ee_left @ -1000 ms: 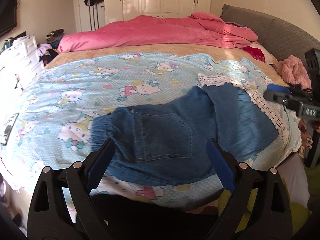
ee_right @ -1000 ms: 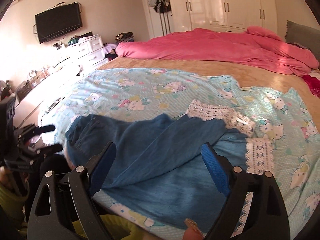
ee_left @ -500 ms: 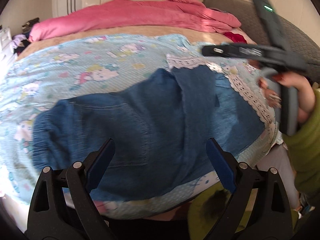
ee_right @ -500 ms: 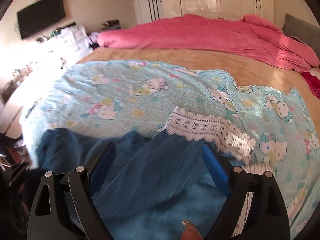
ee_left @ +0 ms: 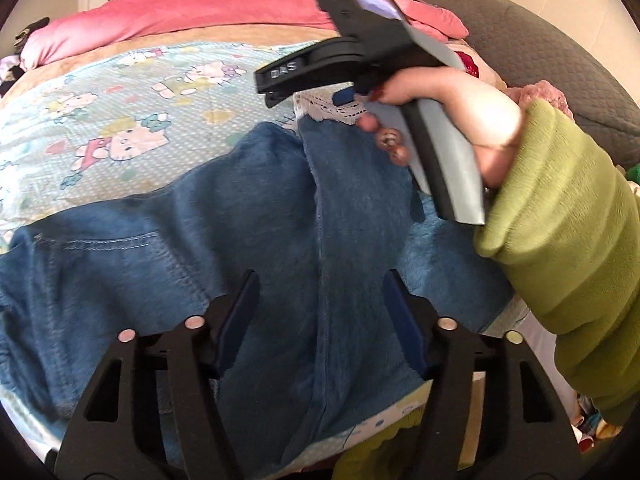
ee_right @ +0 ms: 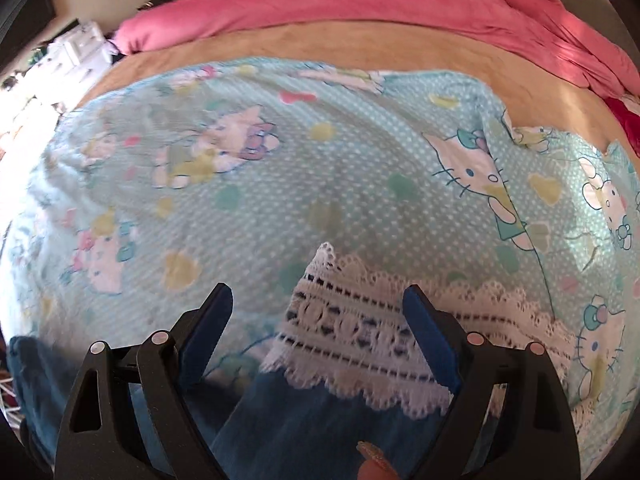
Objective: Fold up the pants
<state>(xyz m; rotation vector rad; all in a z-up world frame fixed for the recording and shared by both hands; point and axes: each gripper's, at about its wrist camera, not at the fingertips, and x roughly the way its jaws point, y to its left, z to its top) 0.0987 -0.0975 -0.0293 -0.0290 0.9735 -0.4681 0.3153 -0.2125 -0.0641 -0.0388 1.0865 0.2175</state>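
Note:
Blue denim pants (ee_left: 240, 248) lie on the light-blue cartoon-print sheet (ee_left: 120, 112), waistband and pocket to the left, legs running right with white lace cuffs (ee_right: 360, 332). My left gripper (ee_left: 320, 300) is open, low over the middle of the pants, its jaws either side of a fold ridge. My right gripper (ee_right: 316, 312) is open over the lace cuff end of a leg (ee_right: 304, 432). The right gripper's body (ee_left: 360, 56) and the hand holding it show in the left wrist view.
A pink duvet (ee_right: 400, 4) is heaped along the far side of the bed on a tan blanket (ee_right: 320, 44). A grey headboard cushion (ee_left: 540, 48) stands at the right. White drawers (ee_right: 76, 48) stand at the left. The bed's near edge is just below the pants.
Both grippers have moved forward and down toward the pants. The right gripper has reached the lace cuff. The left gripper's jaws have narrowed a little.

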